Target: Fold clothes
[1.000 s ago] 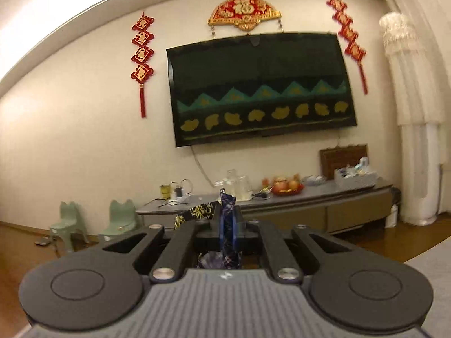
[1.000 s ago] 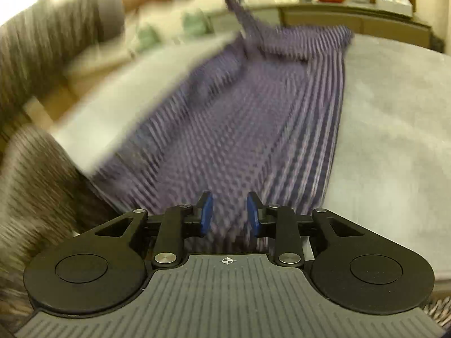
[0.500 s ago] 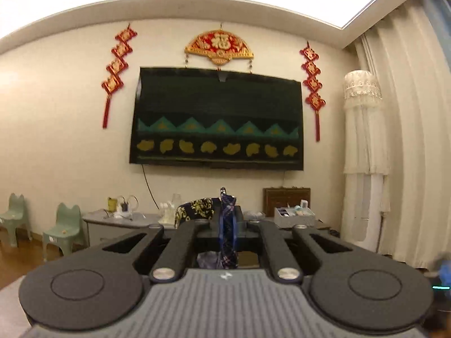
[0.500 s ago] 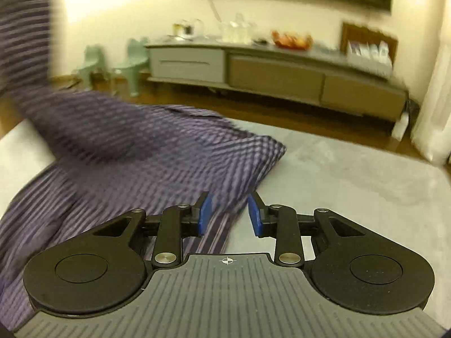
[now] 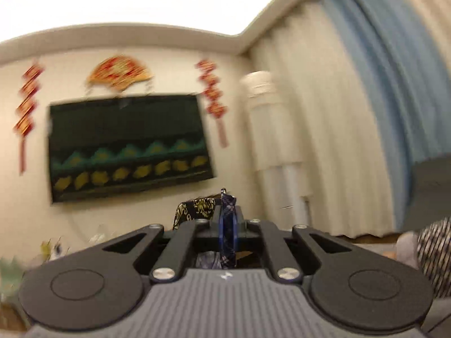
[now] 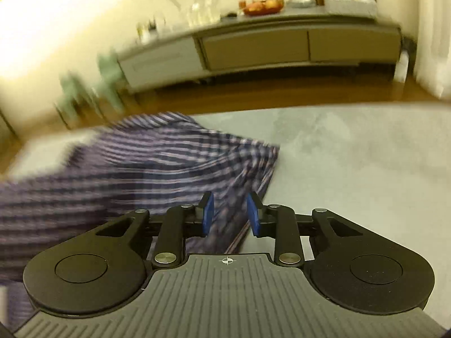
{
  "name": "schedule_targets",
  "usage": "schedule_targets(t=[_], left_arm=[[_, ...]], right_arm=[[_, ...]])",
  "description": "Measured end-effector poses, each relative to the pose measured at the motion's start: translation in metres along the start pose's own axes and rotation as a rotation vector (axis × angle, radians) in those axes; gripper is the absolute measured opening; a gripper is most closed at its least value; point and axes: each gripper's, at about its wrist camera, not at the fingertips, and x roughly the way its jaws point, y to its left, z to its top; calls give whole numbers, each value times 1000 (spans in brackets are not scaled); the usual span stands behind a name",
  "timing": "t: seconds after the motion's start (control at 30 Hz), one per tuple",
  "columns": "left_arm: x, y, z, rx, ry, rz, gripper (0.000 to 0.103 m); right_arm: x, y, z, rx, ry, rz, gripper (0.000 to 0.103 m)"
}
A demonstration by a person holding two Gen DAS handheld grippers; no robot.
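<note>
1. Shirt point(image 6: 146, 166) fabric is pinched in your left gripper point(image 5: 227, 225): its jaws are closed tight on a thin plaid edge, with a patterned black-and-gold scrap showing just behind them. That gripper points up at the TV point(image 5: 126, 146) and the curtain point(image 5: 352, 112), so the pinched edge is lifted well off the surface.

2. Your right gripper point(image 6: 229, 214) has its jaws parted to a medium gap with nothing between the pads point(image 6: 208, 211). It hovers over the shirt's right edge, where a striped hem runs down beneath it.

3. The shirt lies bunched and rumpled on the grey mat point(image 6: 352, 169), over its left half, with the far corner of the cloth near the mat's far edge. The right half of the mat is bare. Both views are blurred, so I can't tell which part of the shirt is which.

4. To do this well, I'd say: keep the left pinch firm and hold it steady, so the cloth hangs free of wrinkles.

5. Lower the right jaws onto a single clear edge, not a bunched layer, and close fully before pulling.

6. Watch the sleeve point(image 5: 434, 253) of your own arm at the right; keep it clear of the hanging cloth.
</note>
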Motion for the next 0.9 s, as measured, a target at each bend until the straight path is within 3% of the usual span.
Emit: schedule_targets(t=[0.1, 0.17, 0.27, 0.4, 0.5, 0.7, 0.9], left_arm=[[-13, -36, 4, 116, -32, -160, 6], [-23, -61, -1, 177, 5, -290, 7], [-35, -102, -27, 301, 80, -401, 7], [-48, -133, -68, 391, 172, -453, 6], [-52, -139, -91, 416, 233, -456, 7], [-63, -127, -103, 461, 298, -506, 8], [-62, -127, -127, 516, 377, -552, 12]], right_arm=[[-48, -17, -27, 179, -4, 168, 50], [-79, -27, -51, 277, 12, 255, 51], [-115, -38, -77, 334, 26, 267, 52], [-148, -46, -115, 370, 37, 255, 56], [-147, -39, -141, 383, 105, 283, 56], [-145, -15, -173, 337, 198, 305, 56], [-161, 3, -197, 264, 228, 311, 56]])
